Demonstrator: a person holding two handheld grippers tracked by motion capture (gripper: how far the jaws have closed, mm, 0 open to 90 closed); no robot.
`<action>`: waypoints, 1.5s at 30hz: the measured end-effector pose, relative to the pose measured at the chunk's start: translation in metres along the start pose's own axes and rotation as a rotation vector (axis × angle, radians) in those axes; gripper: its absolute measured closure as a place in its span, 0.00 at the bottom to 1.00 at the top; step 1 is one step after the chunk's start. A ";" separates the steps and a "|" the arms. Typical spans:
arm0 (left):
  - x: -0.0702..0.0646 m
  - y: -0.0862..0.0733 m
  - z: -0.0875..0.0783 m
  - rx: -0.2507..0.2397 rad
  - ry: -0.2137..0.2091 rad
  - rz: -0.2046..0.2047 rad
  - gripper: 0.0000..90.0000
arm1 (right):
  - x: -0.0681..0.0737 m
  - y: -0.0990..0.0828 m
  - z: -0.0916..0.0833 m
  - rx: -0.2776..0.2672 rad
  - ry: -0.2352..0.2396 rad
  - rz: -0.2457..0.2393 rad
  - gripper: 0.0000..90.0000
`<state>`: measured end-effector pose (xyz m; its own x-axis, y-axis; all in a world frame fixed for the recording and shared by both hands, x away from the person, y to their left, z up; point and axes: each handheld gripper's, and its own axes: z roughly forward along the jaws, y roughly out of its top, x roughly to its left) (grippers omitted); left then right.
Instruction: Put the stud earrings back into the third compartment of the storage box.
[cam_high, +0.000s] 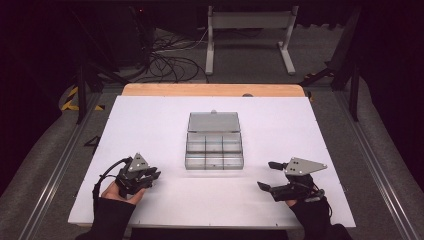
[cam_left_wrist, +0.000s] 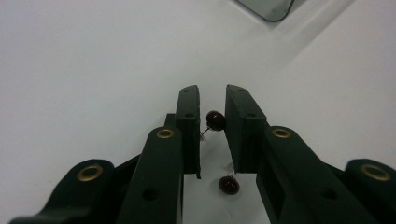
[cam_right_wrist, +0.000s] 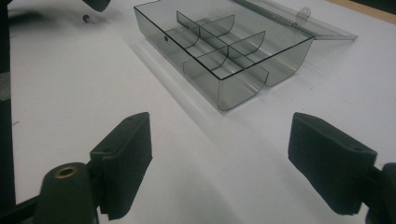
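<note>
Between the jaws of my left tongs (cam_left_wrist: 212, 105) sits a small dark red bead on a thin metal pin (cam_left_wrist: 215, 120), an ear stud by the look of it. The jaws have closed to a narrow gap and the bead is pinched there, its right side against the right jaw and its pin pointing toward the left jaw. A 2nd dark red stud (cam_left_wrist: 229, 185) lies on the white worktop (cam_left_wrist: 84, 70) just below the jaws, nearer my hand, free of the grip.

From above, my left tongs (cam_high: 152, 176) are low over the near left part of the worktop, pointing right toward the middle. My right tongs (cam_high: 266, 176) are at the near right, pointing left, jaws spread wide with nothing between them; in the right gripper view the 2 black pads (cam_right_wrist: 126, 158) stand well apart over bare worktop.

Between and beyond both tongs stands a clear smoky plastic box (cam_high: 214, 149) with 6 compartments, its lid (cam_high: 213, 121) swung open flat behind it.
</note>
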<state>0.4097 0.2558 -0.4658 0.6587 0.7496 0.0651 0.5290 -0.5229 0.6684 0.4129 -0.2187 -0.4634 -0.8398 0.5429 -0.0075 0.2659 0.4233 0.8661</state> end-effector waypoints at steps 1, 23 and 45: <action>0.000 0.001 -0.001 -0.006 0.001 -0.005 0.85 | 0.000 0.000 0.000 0.001 -0.001 0.000 0.25; -0.001 0.035 -0.030 -0.167 -0.072 -0.020 0.85 | -0.001 0.000 0.000 0.003 -0.005 0.002 0.25; -0.011 0.072 -0.030 -0.191 -0.105 0.017 0.85 | -0.001 -0.001 0.000 0.004 -0.006 0.006 0.25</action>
<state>0.4246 0.2219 -0.3963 0.7238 0.6900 0.0066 0.4132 -0.4411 0.7967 0.4137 -0.2196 -0.4640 -0.8354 0.5497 -0.0052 0.2730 0.4230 0.8640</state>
